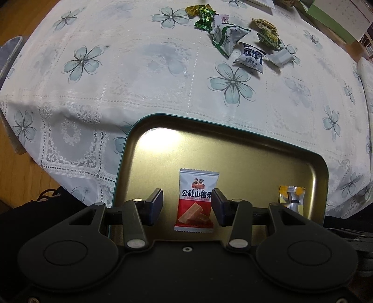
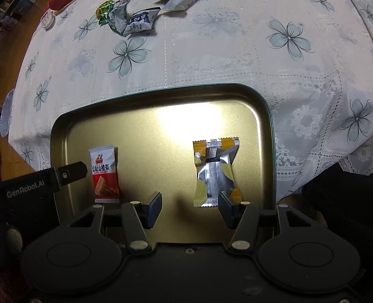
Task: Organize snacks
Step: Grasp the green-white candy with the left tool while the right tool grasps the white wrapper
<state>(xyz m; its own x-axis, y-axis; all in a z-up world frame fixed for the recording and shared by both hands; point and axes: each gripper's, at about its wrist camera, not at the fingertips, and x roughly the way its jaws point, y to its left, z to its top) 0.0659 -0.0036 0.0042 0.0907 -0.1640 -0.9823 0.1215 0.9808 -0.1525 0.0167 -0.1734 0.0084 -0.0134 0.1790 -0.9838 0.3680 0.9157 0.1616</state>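
A gold tin tray (image 1: 144,149) with a teal rim sits at the table's near edge. A red-and-white hawthorn packet (image 1: 197,193) lies flat in it. My left gripper (image 1: 186,207) hovers open above that packet, its pads to either side and not pressing it. In the right wrist view one left finger (image 2: 70,174) sits just left of the same packet (image 2: 103,174). A yellow-and-silver packet (image 2: 214,172) lies flat in the tray's (image 2: 163,93) right half. My right gripper (image 2: 190,211) is open and holds nothing, its right pad at that packet's lower edge.
Several loose wrapped snacks (image 1: 233,39) lie in a pile on the flowered tablecloth (image 1: 139,70) beyond the tray, also seen as the snack pile (image 2: 130,21). A green box (image 1: 326,16) stands at the far right. The cloth hangs over the table edge to a wooden floor (image 1: 21,163).
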